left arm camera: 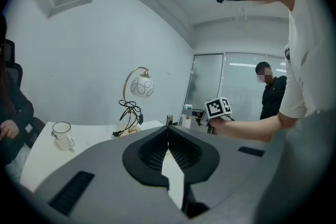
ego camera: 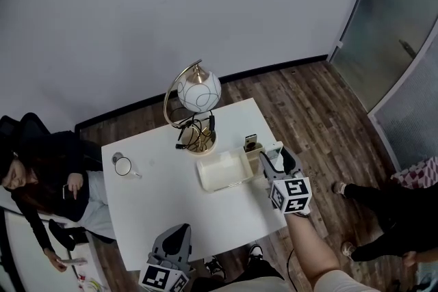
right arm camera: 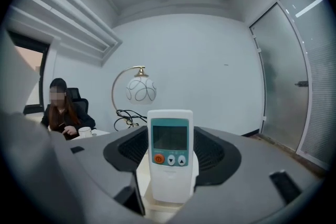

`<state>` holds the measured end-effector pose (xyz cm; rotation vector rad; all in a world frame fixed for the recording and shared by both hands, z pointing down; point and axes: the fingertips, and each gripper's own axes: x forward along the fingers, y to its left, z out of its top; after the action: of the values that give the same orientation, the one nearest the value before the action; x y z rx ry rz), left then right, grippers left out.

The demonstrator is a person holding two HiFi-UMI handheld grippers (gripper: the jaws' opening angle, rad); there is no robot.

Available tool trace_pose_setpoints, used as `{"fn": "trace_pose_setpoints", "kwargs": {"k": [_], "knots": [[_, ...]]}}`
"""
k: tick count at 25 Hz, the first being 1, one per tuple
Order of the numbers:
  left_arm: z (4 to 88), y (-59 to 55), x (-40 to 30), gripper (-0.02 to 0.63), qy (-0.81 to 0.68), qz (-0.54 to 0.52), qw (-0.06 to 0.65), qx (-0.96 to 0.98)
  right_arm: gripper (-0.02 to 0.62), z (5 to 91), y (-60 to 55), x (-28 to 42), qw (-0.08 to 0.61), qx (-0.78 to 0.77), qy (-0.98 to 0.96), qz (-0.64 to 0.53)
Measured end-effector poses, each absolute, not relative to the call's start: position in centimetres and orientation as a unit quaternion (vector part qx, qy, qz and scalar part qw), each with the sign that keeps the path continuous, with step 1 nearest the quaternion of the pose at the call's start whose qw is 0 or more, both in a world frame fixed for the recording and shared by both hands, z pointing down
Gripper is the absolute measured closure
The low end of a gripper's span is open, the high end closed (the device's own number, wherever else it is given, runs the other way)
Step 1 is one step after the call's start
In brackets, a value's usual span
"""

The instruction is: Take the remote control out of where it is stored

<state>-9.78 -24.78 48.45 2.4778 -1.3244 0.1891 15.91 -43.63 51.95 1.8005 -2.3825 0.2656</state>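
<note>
I see the remote control [right arm camera: 169, 155] standing upright with its face toward the right gripper view. It is a white slab with a grey screen in a teal surround. An orange round button sits at 7 o'clock below the screen, with two pale arrow keys beside it. Its lower end sits in a cream holder [right arm camera: 156, 212]. The right gripper [right arm camera: 169, 134] has its jaws against the remote control's two long edges. In the head view the holder lies at about 4 o'clock from centre, and I cannot pick out the remote control there.
</note>
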Motion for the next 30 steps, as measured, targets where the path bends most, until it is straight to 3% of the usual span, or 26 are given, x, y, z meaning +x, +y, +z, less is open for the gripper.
{"fn": "trace_pose_setpoints", "kwargs": {"k": [9,17,21,26,30], "knots": [[47.4,-24.9,-8.8,0.598,-0.457,0.038,0.139,0.878,0.327,52.6,-35.2,14.4,0.176,0.494,-0.844,0.112],[46.9,-24.0,-8.2,0.600,-0.456,0.034,0.134,0.879,0.327,55.3,-32.0,13.0,0.200,0.460,-0.852,0.151],[46.9,-23.2,-8.0,0.600,-0.455,0.034,0.134,0.880,0.327,58.2,-30.9,12.1,0.257,0.427,-0.850,0.168],[47.2,-22.6,-8.0,0.600,-0.457,0.036,0.136,0.878,0.333,63.8,-30.4,10.1,0.377,0.366,-0.835,0.166],[47.1,-22.0,-8.1,0.600,-0.461,0.036,0.137,0.876,0.336,66.0,-30.8,8.4,0.399,0.344,-0.833,0.168]]}}
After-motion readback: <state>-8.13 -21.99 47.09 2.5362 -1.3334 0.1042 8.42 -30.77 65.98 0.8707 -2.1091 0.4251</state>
